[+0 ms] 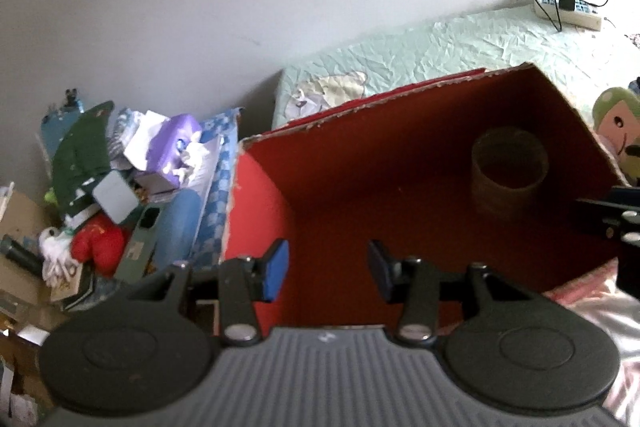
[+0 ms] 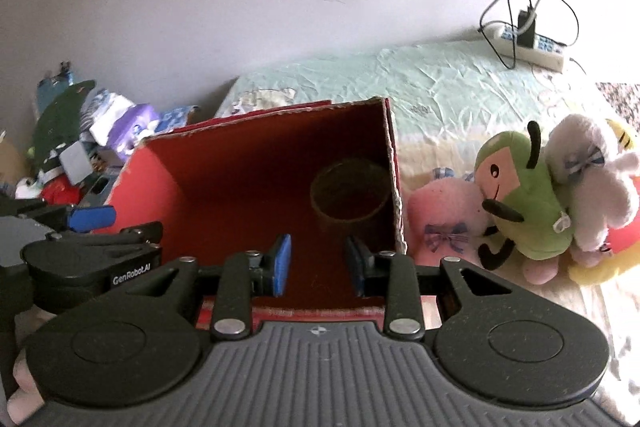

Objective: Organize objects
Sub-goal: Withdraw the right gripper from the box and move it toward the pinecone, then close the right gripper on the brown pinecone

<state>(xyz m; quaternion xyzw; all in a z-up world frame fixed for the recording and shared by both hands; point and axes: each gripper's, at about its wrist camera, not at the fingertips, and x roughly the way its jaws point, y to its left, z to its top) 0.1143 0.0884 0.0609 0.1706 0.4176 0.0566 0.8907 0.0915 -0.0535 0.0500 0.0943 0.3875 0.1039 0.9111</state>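
Both the left claw (image 1: 328, 269) and right claw (image 2: 318, 263) hang open and empty over the red box (image 2: 256, 163) (a roll (image 2: 350, 193) inside), so grabbing the green plush (image 2: 524, 203) may snag neighbouring toys.

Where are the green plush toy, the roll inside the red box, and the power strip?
green plush toy (image 2: 528, 203): right wrist view, on its green body.
cardboard roll (image 2: 351, 195): right wrist view, on its front wall, inside the red box.
power strip (image 2: 532, 49): right wrist view, on its white casing.

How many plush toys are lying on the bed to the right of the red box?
At least 4, piled together: a pink one nearest the red box, a green one, a white one, and a yellow one partly hidden underneath. More may be hidden.
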